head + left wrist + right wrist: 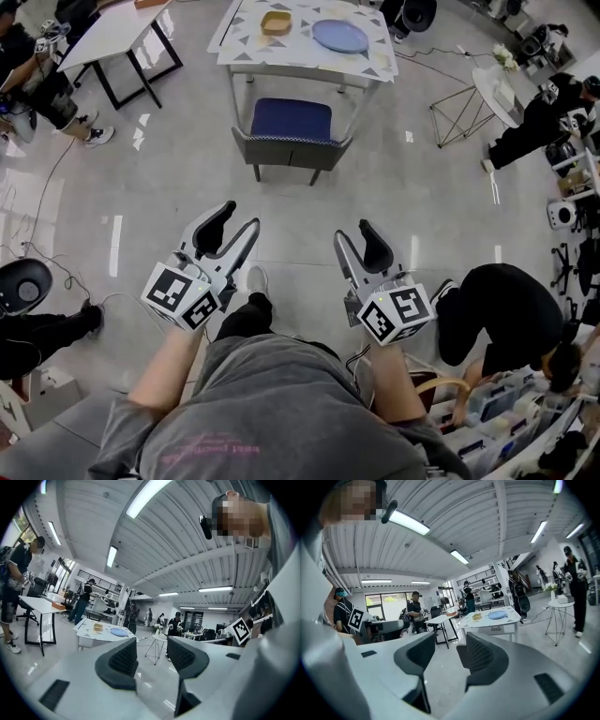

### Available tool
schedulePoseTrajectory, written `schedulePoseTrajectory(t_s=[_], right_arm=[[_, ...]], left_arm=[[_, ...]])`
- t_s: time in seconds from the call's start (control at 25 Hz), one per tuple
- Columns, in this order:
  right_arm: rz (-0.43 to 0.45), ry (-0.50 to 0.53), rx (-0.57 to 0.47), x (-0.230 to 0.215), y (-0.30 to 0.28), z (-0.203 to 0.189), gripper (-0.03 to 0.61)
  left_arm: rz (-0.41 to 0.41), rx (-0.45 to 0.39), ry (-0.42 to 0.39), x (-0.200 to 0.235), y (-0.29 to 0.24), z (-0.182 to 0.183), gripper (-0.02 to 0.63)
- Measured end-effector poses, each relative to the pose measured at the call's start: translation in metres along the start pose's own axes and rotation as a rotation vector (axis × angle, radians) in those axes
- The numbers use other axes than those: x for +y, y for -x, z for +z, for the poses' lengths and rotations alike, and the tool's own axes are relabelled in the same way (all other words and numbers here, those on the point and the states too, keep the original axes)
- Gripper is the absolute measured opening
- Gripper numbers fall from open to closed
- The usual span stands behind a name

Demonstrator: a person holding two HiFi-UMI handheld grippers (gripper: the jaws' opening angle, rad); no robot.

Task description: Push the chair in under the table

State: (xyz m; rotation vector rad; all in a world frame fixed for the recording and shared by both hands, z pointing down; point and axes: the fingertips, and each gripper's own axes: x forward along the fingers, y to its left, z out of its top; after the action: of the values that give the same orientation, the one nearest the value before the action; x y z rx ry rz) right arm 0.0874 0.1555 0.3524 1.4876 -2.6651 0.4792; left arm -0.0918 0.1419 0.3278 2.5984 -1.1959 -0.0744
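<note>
Chair (pixel 291 127) with blue seat partly under the table (pixel 300 62) near edge, left gripper (pixel 239 217) and right gripper (pixel 356 232) well apart from it, both jaws wide, empty.

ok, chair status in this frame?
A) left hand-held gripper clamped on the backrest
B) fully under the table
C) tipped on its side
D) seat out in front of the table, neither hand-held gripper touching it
D: in the head view the chair stands upright, its blue seat showing in front of the table. The left hand-held gripper and right hand-held gripper are open, well short of it.
</note>
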Motion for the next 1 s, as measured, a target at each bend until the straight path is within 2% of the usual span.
schedulePoseTrajectory(t_s=[0.56,1.0], right_arm=[[-0.045,0.004,0.018,-0.004,-0.099,0.023,0.192],[-0.063,0.009,0.022,-0.010,-0.153,0.033,0.192]], left_arm=[[-0.053,0.018,0.033,0.092,-0.046,0.026,0.199],[-0.081,0.036,0.020,0.140,-0.075,0.039,0.199]])
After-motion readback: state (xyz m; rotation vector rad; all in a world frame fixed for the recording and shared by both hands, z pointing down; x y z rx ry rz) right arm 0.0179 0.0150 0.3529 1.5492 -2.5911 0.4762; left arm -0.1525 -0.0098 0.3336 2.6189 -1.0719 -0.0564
